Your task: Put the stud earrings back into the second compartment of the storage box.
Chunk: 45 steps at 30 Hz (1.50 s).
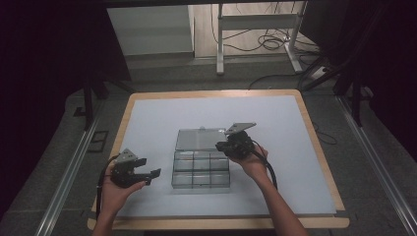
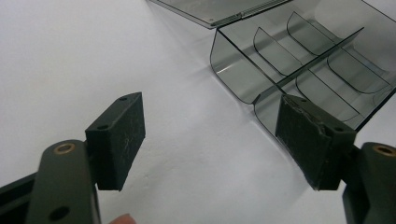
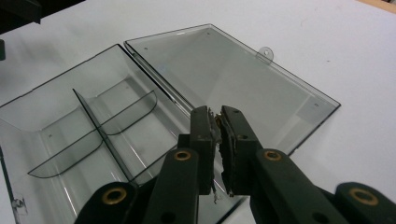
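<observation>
Smoky plastic organiser box [image 1: 201, 169] open, between both tools, right tool [image 1: 222, 145] above lid [image 1: 199, 139]

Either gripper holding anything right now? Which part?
Nothing is held. The left gripper is open beside the clear organizer box; the right gripper is shut with nothing between its pads, above the box's open lid.
</observation>
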Motion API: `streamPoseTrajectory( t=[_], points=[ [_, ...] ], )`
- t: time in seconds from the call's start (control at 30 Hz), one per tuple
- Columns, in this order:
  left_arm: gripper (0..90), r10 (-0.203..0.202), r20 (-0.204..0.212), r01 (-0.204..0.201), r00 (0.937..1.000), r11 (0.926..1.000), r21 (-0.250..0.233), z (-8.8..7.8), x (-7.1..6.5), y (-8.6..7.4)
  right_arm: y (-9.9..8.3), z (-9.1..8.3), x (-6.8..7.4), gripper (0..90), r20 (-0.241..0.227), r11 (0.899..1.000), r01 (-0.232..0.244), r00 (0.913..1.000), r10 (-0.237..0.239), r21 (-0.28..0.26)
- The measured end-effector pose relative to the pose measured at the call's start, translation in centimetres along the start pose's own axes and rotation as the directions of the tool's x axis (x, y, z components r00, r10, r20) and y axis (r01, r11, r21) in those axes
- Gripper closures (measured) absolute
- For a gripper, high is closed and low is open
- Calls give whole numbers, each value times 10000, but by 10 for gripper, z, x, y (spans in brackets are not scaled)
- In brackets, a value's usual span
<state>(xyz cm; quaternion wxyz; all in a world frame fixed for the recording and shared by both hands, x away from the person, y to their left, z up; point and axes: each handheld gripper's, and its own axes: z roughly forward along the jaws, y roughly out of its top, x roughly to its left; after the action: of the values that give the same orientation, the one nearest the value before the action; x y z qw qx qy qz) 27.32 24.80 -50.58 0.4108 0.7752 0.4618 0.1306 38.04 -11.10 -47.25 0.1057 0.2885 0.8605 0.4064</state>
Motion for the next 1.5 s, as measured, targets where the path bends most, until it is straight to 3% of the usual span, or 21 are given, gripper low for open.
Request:
streamPoseTrajectory(
  t=[0.7,1.5],
  points=[
    [248,13,27,-13,10000,10000,20,0,0,0,3,8,16,827,-430,9995,317,9986,-313,78],
    [247,40,55,-40,10000,10000,74,1,0,0,5,37,36,827,-1021,9937,794,9922,-711,796]
  ],
)
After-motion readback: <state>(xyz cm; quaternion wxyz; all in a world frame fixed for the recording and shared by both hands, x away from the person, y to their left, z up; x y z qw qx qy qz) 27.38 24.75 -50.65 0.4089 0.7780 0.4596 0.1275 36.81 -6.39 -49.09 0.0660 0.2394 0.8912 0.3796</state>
